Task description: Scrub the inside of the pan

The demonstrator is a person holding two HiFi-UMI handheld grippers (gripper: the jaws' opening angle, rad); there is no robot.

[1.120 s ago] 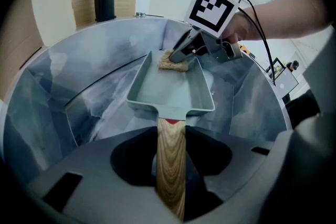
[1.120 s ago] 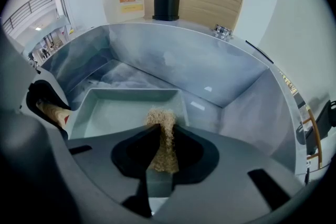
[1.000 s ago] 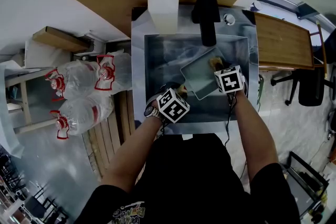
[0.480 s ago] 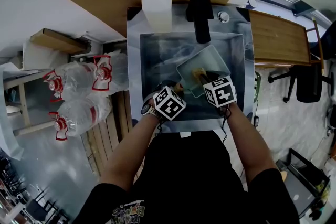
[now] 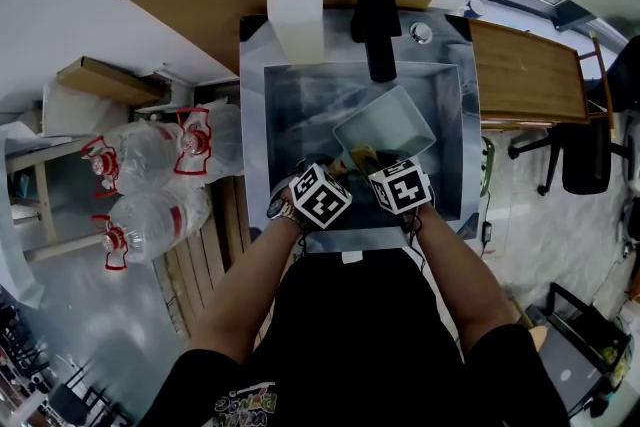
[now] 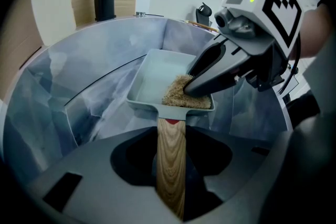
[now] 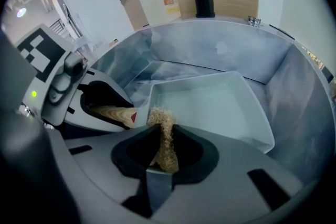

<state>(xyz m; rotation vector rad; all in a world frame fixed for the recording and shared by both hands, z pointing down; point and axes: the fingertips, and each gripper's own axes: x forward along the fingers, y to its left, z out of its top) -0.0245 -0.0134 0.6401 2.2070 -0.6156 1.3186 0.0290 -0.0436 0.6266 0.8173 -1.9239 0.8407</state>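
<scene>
Left gripper [image 6: 171, 132] is gripping the wooden handle [image 6: 170, 162] of the pan [image 6: 157, 71]; right gripper [image 7: 158, 135] is pressing a pinched scrubber [image 7: 160, 119] inside.

Pale grey-green square pan [image 5: 385, 127], with straight wooden handle [image 6: 170, 165] in light tan and darker grain, red at the neck. Beside it, straw-coloured fibrous scrubber [image 7: 164, 139]. Dull silver steel sink [image 5: 300, 110], glossy black tap [image 5: 377, 25] — red-capped clear plastic bottles [image 5: 150, 160].
</scene>
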